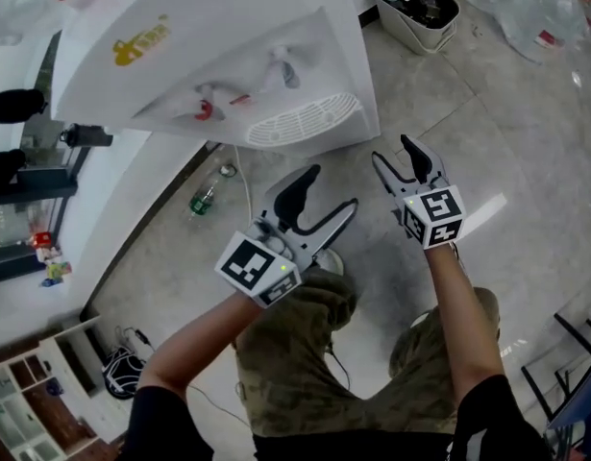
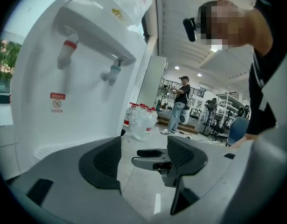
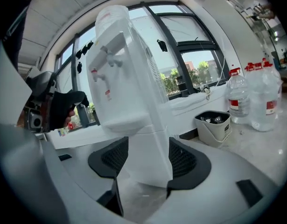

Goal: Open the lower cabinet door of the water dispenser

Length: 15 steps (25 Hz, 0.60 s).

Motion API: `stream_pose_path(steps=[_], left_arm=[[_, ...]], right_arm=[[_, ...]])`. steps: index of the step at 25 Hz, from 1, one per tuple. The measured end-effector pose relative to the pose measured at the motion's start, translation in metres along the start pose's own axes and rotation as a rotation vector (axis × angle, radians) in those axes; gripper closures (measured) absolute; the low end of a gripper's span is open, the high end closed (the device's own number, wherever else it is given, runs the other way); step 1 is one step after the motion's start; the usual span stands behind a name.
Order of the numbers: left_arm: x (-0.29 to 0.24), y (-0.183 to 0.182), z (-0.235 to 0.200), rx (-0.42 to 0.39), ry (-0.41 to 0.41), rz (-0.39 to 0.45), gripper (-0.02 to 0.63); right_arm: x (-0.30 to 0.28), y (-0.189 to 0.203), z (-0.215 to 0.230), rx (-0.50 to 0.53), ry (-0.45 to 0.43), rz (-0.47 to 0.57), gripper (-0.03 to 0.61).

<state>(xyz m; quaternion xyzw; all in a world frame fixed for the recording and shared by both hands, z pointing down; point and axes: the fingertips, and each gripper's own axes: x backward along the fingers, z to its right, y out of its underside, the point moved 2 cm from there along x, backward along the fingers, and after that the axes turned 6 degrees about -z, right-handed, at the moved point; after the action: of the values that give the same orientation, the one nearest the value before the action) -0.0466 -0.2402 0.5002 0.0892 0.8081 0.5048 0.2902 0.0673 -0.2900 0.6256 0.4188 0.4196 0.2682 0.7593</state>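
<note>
The white water dispenser (image 1: pixel 218 56) stands in front of me, seen from above, with a red tap (image 1: pixel 205 110) and a blue tap (image 1: pixel 288 73) over its drip grille. Its lower cabinet (image 3: pixel 150 148) shows only in the right gripper view, front closed, framed between the jaws. Both grippers hover above the floor, short of the dispenser and touching nothing. My left gripper (image 1: pixel 329 192) is open and empty; my right gripper (image 1: pixel 393 152) is open too. In the left gripper view the dispenser (image 2: pixel 73 78) fills the left, and the right gripper (image 2: pixel 152 158) shows between the jaws.
A filled waste bin (image 1: pixel 415 8) sits right of the dispenser. A green bottle (image 1: pixel 204 198) and a cable lie on the floor at its left. Large water bottles (image 3: pixel 248 101) stand by the window. Shelving (image 1: pixel 26 200) lines the left; a person (image 2: pixel 178 104) stands far off.
</note>
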Motion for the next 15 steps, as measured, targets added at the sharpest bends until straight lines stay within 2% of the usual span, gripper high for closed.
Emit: stream_pose_path(steps=[3, 6, 10, 15], left_arm=[[-0.009, 0.006, -0.010, -0.008, 0.017, 0.017, 0.325], [-0.016, 0.007, -0.013, -0.023, 0.020, 0.019, 0.325], [-0.027, 0.011, -0.019, 0.058, -0.009, 0.016, 0.325], [-0.040, 0.017, -0.022, -0.040, -0.082, -0.003, 0.325]], right_arm=[[-0.024, 0.008, 0.011, -0.028, -0.026, 0.031, 0.341], [-0.042, 0.015, 0.021, 0.004, -0.042, 0.041, 0.341], [-0.063, 0.017, 0.035, 0.062, -0.084, 0.038, 0.339], [-0.081, 0.007, 0.046, 0.081, -0.128, 0.064, 0.330]])
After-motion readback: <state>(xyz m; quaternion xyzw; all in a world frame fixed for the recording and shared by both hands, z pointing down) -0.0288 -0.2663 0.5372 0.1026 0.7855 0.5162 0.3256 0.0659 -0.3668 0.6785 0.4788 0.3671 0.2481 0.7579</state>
